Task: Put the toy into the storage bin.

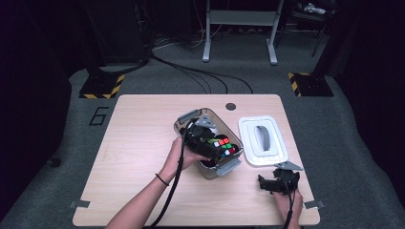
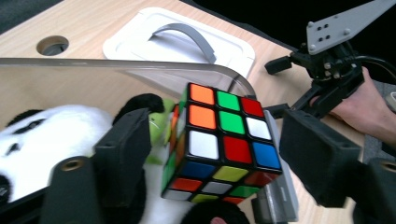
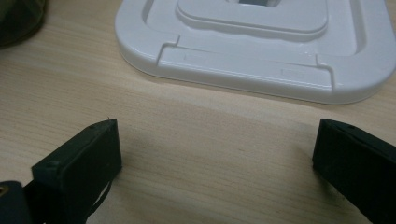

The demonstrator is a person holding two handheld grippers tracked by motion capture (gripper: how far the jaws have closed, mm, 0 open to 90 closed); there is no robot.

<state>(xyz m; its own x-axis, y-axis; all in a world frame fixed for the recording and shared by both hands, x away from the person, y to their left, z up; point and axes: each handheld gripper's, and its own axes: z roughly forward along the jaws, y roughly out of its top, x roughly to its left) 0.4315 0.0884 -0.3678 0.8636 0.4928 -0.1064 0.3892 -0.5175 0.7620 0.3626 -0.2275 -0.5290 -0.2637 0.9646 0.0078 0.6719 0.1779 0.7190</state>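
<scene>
My left gripper (image 2: pixel 215 158) has its jaws apart, and the Rubik's cube (image 2: pixel 222 147) sits between them inside the clear box (image 2: pixel 140 70), on a plush panda (image 2: pixel 51 140). Behind lie the white lid (image 2: pixel 140 42) and my right gripper (image 2: pixel 327 79).

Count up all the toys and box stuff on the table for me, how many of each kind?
Puzzle cube: 1
Panda plush toy: 1
Clear storage box: 1
White lid: 1
Total: 4
</scene>
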